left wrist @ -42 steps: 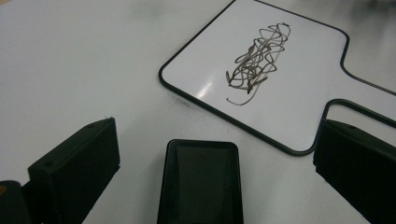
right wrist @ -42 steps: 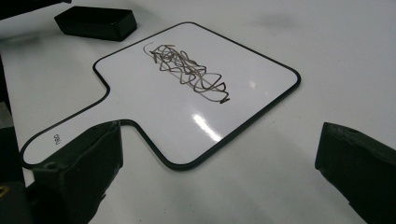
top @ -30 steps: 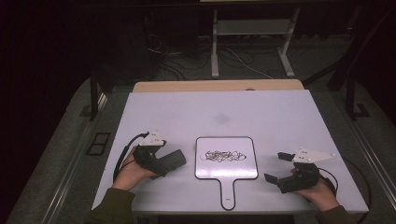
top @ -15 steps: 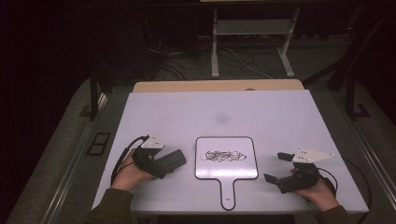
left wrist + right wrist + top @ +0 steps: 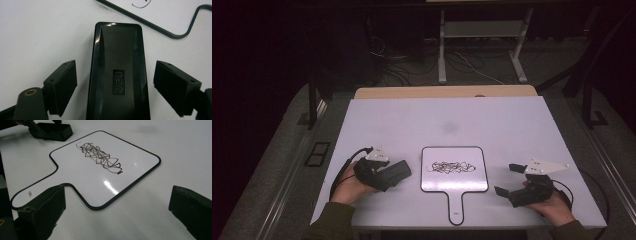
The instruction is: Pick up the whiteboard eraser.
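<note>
The left gripper point(image 5: 113, 87) had just been closing around the black eraser point(image 5: 117, 75) near the table's point(image 5: 512, 120) front-left edge, pads not yet touching, likely to wipe the scribbled whiteboard point(image 5: 454, 170) at front-centre. The right gripper point(image 5: 511, 179) waited, jaws spread.

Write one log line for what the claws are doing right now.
left claw: closing around black eraser, pads not touching | right claw: open, empty, beside whiteboard | scribble: not wiped
</note>
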Demonstrator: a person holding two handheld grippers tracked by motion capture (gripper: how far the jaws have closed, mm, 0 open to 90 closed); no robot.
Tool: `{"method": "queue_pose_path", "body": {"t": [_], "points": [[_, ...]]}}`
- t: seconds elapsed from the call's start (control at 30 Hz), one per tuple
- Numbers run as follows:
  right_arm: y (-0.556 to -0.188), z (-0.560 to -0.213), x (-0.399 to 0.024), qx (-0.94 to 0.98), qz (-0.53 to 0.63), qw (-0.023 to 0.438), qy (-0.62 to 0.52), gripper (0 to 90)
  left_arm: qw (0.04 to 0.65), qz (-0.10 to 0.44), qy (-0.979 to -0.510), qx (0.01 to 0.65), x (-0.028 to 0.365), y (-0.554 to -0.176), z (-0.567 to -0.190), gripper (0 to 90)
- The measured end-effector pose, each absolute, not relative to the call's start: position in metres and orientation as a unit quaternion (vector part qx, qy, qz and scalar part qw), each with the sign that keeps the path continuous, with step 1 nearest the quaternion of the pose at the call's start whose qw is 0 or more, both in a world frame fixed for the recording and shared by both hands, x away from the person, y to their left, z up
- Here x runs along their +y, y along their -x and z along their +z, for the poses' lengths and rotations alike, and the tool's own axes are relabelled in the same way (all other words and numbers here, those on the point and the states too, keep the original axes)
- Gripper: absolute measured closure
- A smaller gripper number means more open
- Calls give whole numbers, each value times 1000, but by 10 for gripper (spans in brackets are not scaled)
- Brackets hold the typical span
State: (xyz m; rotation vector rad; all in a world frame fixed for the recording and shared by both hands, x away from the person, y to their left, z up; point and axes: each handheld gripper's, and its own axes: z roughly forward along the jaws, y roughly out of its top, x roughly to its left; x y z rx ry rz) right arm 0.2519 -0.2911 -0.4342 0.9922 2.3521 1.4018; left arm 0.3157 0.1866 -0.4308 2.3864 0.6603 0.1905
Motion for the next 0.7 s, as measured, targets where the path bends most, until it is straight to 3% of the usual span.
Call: {"method": "queue_pose_path", "body": {"t": [0.7], "points": [[-252,-434,-290,803,477,112,-339,0,308,69,-917,243,184,-316,-432,361]]}}
